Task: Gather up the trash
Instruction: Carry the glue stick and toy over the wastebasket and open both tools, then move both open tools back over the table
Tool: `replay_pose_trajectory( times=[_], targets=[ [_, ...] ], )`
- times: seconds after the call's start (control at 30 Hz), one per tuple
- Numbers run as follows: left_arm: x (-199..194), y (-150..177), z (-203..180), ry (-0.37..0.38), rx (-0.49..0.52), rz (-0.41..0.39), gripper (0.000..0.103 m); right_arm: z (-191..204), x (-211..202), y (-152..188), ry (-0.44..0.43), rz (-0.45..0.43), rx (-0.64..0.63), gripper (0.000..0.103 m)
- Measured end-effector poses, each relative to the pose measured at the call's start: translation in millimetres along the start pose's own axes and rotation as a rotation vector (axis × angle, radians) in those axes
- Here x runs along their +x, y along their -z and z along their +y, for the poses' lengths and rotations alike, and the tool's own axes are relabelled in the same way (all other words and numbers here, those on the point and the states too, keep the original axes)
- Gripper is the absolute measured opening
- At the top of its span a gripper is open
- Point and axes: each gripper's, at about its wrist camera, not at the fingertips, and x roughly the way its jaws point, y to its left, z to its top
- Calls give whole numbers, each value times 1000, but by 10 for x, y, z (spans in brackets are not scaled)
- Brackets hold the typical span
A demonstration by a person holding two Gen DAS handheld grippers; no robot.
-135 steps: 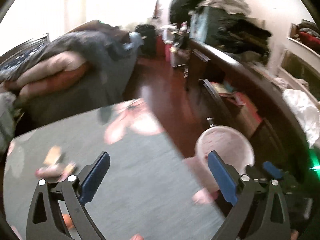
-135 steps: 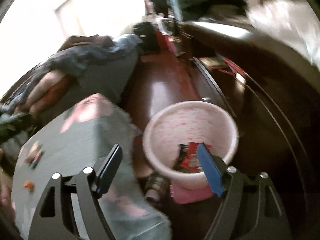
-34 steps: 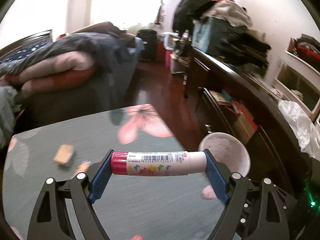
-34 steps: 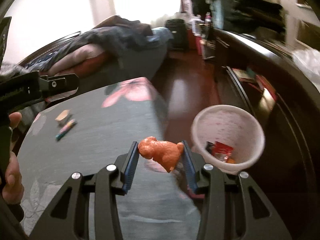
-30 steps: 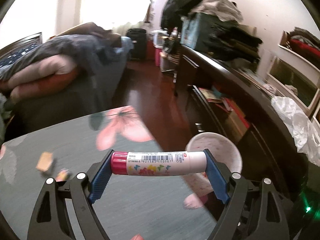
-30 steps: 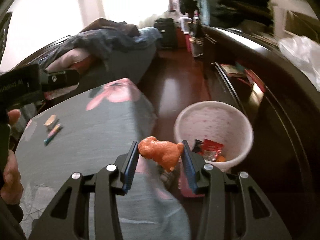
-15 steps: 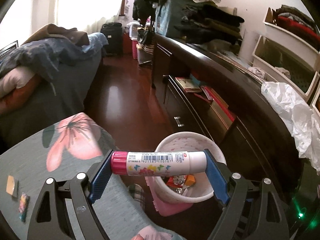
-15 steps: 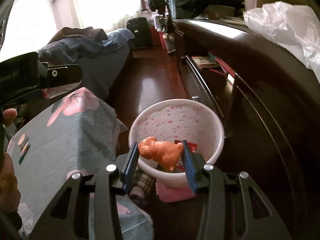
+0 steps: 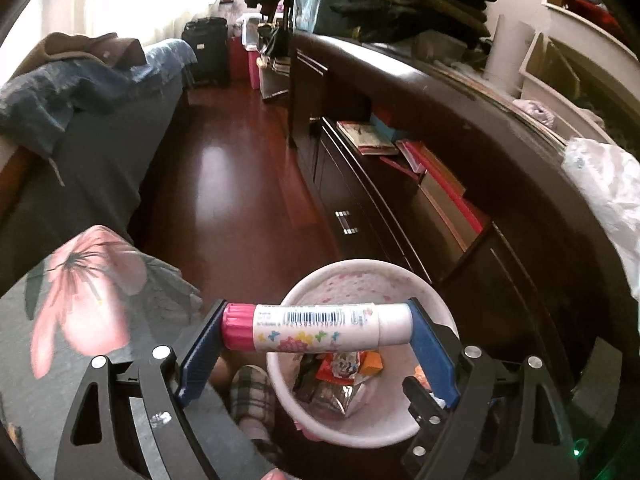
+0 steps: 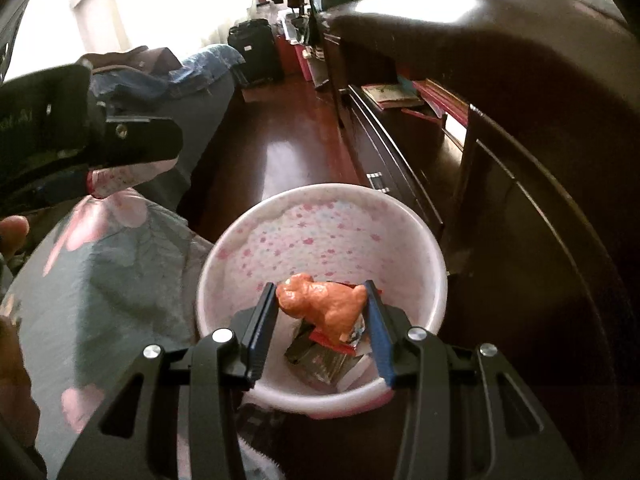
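Left wrist view has the left gripper [image 9: 316, 330] poised above the pink-speckled waste bin [image 9: 404, 432], its jaws spread wide and bridged end to end by a glue stick [image 9: 316, 326] with a pink cap. Those jaws have just been opening a little further with the stick between them; both ends look to rest against the blue pads, though I cannot tell how firmly it is gripped. Right wrist view shows the right gripper [image 10: 322, 310] directly over the same bin [image 10: 232, 256], its jaws set about halfway and pinching an orange, lumpy scrap [image 10: 324, 306] by both sides. They too have just eased open slightly, with the scrap between them and touching both pads.

As a judgement, this collecting round is near its end: 2 items are carried to the bin and hang over its mouth, and only the release is left. Whether more litter waits on the floral-covered surface [image 9: 80, 320] beside the bin cannot be told, since little of it shows.

Inside the bin lie several crumpled wrappers [image 9: 340, 376], red, orange and dark foil, piled at the bottom; it is far from full. A plaid slipper [image 9: 252, 396] sits on the floor just beside the bin.
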Motion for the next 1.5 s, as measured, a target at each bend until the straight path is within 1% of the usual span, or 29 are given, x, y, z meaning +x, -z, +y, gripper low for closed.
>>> replay_pose_trajectory(
  times=[0.07,0.1,0.23,0.3,0.37,0.53,0.6,0.67,0.73,0.77,0.83,0.97,1.2,1.4,1.5],
  targets=[
    [78,-34,-15,13,-10,8,95,-21,79,-2,8,6,4,56],
    [95,-44,-18,15,-12,9,97,-38,106,6,16,6,11,57],
    [65,-84,-21,16,-14,2,98,-66,134,48,25,13,21,59],
    [-10,-80,7,23,-22,-7,99,-61,89,72,19,11,23,60],
    [-115,-67,43,22,-32,-21,99,-34,14,88,18,0,20,63],
    [-527,51,196,-2,-43,-66,99,56,-250,92,5,-22,17,65],
    [-703,117,264,-22,-41,-80,99,149,-417,106,-15,-39,10,69],
    [-883,192,343,-36,-41,-97,99,283,-642,138,-37,-67,-8,74],
    [-1096,298,437,-70,-34,-124,99,419,-835,168,-59,-93,-31,79],
    [-1218,364,497,-96,-35,-142,99,495,-937,188,-72,-108,-43,80],
    [-1402,460,613,-126,-40,-164,99,669,-1126,217,-104,-134,-75,83],
    [-1745,674,908,-176,-84,-194,99,980,-1373,271,-161,-141,-117,84],
    [-2261,1094,1560,-287,-202,-217,99,1543,-1525,475,-248,-108,-198,85],
    [-2487,1407,1993,-352,-278,-208,99,2045,-1591,629,-302,-78,-282,85],
    [-2562,1547,2189,-367,-317,-199,99,2239,-1621,703,-317,-72,-320,85]
  ],
)
